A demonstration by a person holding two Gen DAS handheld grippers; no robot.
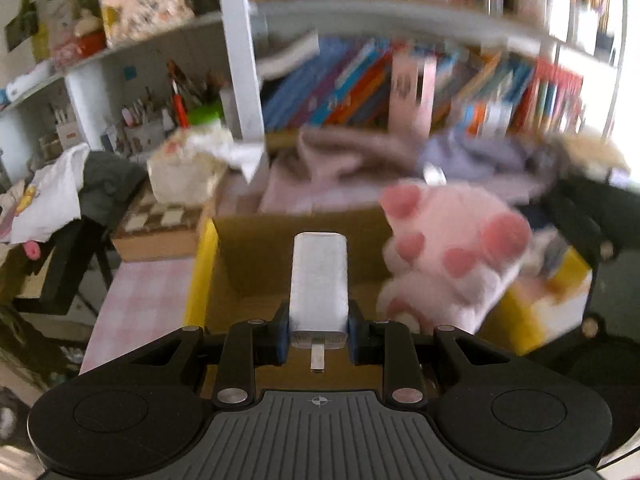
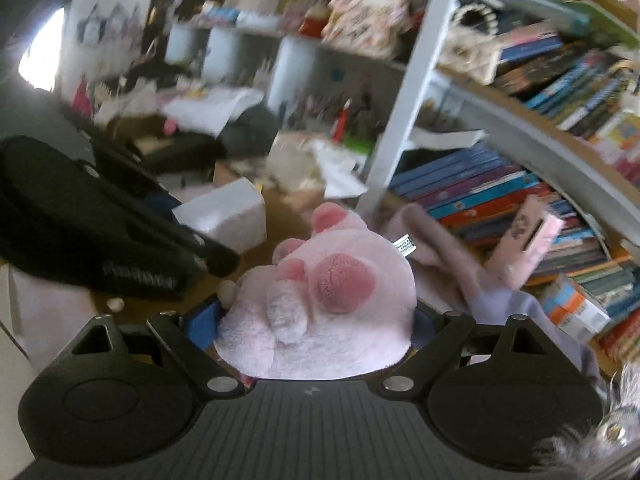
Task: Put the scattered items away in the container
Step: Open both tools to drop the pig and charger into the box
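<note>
While both views are smeared by motion blur, the main items remain legible. Left wrist view: the left gripper is closed almost fully on a white charger block, its blue pads pressing the block's two sides near the metal plug end, so that the block stands out forward along the fingers. Directly beyond it lies the open cardboard box with a yellow strip along its left edge, resting on a surface covered by a pink checked cloth. Right of the charger block, over the box's right side, appears a pink plush paw slipper. Right wrist view: the right gripper stands wide, with the pink plush paw slipper filling the span between its blue pads and held there, its darker pink pads facing the camera. The left gripper's black body and the charger block show at left, near the slipper. Bookshelves packed with books and heaped clothes form the background.
</note>
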